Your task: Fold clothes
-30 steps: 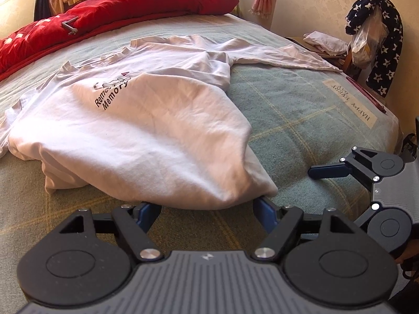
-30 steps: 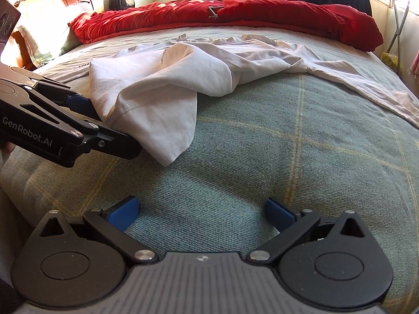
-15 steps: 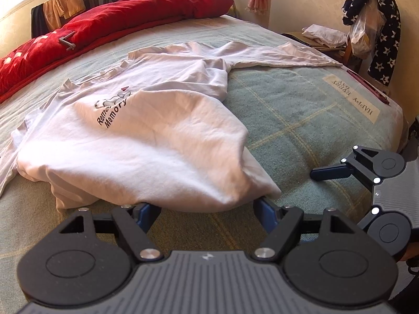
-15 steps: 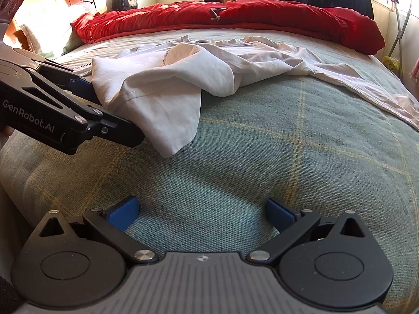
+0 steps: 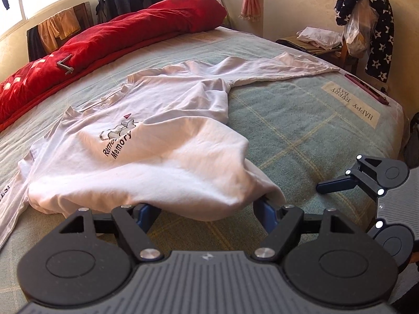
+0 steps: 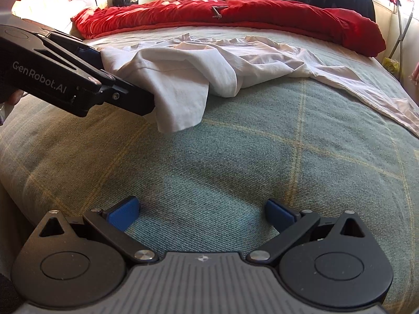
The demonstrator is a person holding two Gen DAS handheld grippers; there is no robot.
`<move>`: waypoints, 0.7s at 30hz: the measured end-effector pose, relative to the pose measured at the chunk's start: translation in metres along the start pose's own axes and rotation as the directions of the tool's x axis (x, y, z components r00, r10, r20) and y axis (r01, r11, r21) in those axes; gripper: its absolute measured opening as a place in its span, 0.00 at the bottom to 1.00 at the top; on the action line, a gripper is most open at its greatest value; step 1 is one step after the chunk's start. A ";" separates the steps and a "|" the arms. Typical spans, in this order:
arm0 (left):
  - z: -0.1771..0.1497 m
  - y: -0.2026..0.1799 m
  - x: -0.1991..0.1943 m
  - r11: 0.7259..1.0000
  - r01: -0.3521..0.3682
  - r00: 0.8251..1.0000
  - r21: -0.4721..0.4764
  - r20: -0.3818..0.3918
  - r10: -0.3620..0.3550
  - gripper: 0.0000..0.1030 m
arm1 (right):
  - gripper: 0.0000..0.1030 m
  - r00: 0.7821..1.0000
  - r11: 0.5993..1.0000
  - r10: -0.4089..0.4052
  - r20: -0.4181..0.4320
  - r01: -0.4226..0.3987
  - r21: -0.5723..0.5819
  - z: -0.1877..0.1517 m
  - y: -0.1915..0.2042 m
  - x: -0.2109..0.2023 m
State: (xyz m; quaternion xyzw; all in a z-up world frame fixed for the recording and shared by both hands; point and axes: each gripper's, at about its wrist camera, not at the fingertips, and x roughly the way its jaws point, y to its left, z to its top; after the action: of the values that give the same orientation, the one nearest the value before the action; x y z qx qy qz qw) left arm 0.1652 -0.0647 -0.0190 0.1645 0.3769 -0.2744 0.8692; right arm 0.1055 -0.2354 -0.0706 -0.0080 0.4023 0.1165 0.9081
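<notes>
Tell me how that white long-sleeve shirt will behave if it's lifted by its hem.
Probably floppy: the white shirt already sags in loose folds where the left hand-held gripper raises its hem. It looks thin and light, and the long sleeve would likely trail across the blanket.

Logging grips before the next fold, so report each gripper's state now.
Left gripper: open wide, the hem of the white shirt draped across its fingers, not pinched.
Right gripper: open, empty, over the blanket.
</notes>
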 end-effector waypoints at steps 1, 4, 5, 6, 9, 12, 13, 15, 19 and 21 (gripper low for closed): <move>0.002 0.001 0.000 1.000 -0.002 1.000 0.003 0.003 0.002 0.75 | 1.00 1.000 1.000 0.011 0.007 -0.011 0.011 0.002 -0.001 -0.003; 0.007 0.003 0.001 1.000 -0.003 1.000 0.012 0.012 0.003 0.75 | 1.00 0.998 0.999 0.042 0.038 -0.043 0.026 0.007 -0.002 -0.011; 0.009 0.003 0.002 1.000 -0.003 1.000 0.014 0.015 0.003 0.75 | 1.00 0.998 0.998 0.049 0.048 -0.050 0.026 0.008 -0.001 -0.014; 0.011 0.003 0.002 1.000 -0.003 1.000 0.017 0.016 0.003 0.75 | 1.00 0.997 0.998 0.050 0.053 -0.051 0.021 0.009 0.000 -0.015; 0.014 0.004 0.004 1.000 -0.005 1.000 0.028 0.021 0.004 0.75 | 1.00 0.997 0.999 0.044 0.061 -0.043 -0.017 0.010 0.006 -0.017; 0.016 0.003 0.005 0.999 -0.011 1.000 0.042 0.026 0.010 0.75 | 1.00 0.997 0.998 0.039 0.070 -0.035 -0.056 0.010 0.012 -0.018; 0.016 0.003 0.005 0.999 -0.012 1.000 0.044 0.027 0.011 0.75 | 1.00 0.996 0.997 0.042 0.072 -0.038 -0.063 0.010 0.014 -0.018; 0.014 0.004 0.006 0.999 -0.010 1.000 0.046 0.028 0.009 0.75 | 1.00 0.996 0.997 0.050 0.076 -0.045 -0.069 0.011 0.015 -0.018; 0.011 0.004 0.005 0.998 -0.013 1.000 0.055 0.029 0.011 0.75 | 1.00 0.996 0.997 0.047 0.076 -0.042 -0.064 0.011 0.016 -0.016; 0.010 0.004 0.004 0.998 -0.016 1.000 0.060 0.028 0.014 0.75 | 1.00 0.996 0.997 0.046 0.072 -0.042 -0.058 0.012 0.015 -0.016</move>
State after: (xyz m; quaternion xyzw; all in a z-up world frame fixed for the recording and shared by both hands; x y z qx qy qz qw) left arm 0.1761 -0.0680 -0.0150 0.1898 0.3554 -0.2815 0.8709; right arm 0.1001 -0.2226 -0.0497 -0.0207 0.3653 0.1481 0.9188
